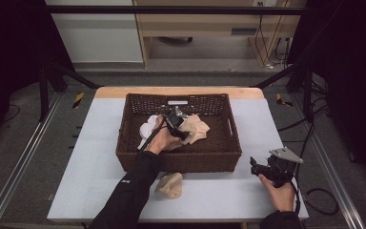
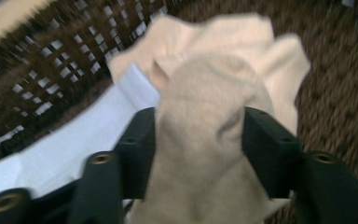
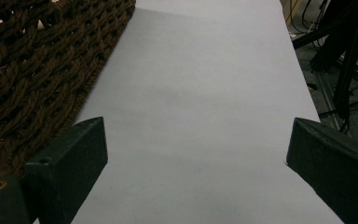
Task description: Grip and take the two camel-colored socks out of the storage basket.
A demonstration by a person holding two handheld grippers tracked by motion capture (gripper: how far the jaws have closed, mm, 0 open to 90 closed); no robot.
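Your left tool (image 1: 185, 135) is inside the brown wicker basket (image 1: 132, 156), w/ its jaws clamped on a beige sock (image 2: 205, 140); the left gripper view shows the fabric bunched between both jaws and hanging forward over more beige cloth (image 2: 265, 51) and a white sock (image 2: 74, 140) on the basket floor. The step looks like either lifting that sock out or setting it down in the pile, and you can't tell which from this moment, so handle both cases the same way: move straight up or straight down, not sideways, b/c the knit will snag the weave of the basket wall if you drag it. If lifting, check the white sock isn't pinched along w/ it; it lies just beside the left jaw. If placing, get the toe touching the pile before you let go so it doesn't flop over the rim. Your right tool (image 1: 259, 168) is parked over the grey desk (image 1: 228, 191), right of the basket, jaws spread wide w/ nothing between them. Another beige sock (image 1: 170, 186) lies on the desk just in front of the basket, probably next; keep your left sleeve off it.
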